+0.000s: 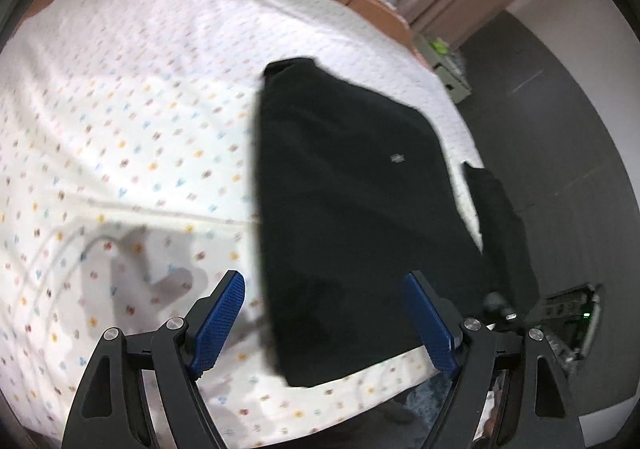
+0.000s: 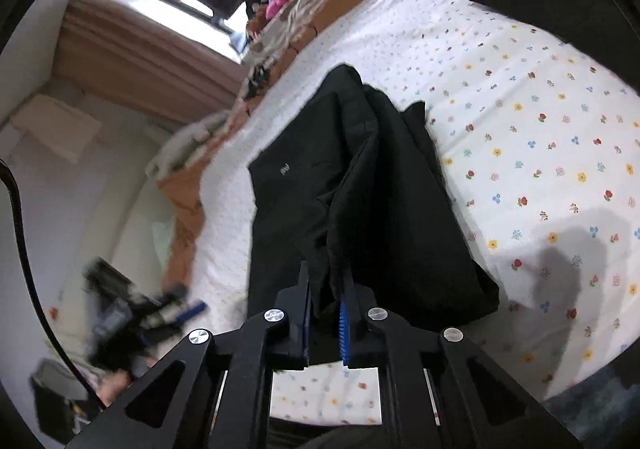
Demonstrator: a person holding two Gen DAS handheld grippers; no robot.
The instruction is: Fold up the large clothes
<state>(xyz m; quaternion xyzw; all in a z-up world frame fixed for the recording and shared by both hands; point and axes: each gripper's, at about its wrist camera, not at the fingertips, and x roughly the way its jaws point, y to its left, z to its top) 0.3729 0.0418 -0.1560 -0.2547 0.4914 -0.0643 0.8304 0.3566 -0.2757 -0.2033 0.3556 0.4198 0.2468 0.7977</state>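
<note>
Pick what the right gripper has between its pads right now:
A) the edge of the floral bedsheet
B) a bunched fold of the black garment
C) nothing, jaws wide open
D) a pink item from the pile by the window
B: the right gripper is shut on a gathered fold of the black garment, which lifts off the floral sheet toward the pads.

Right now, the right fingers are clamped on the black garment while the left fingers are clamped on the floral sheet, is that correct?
Not quite: the left wrist view shows the left fingers spread open, gripping nothing, above the floral sheet. The right fingers are indeed clamped on the black garment.
</note>
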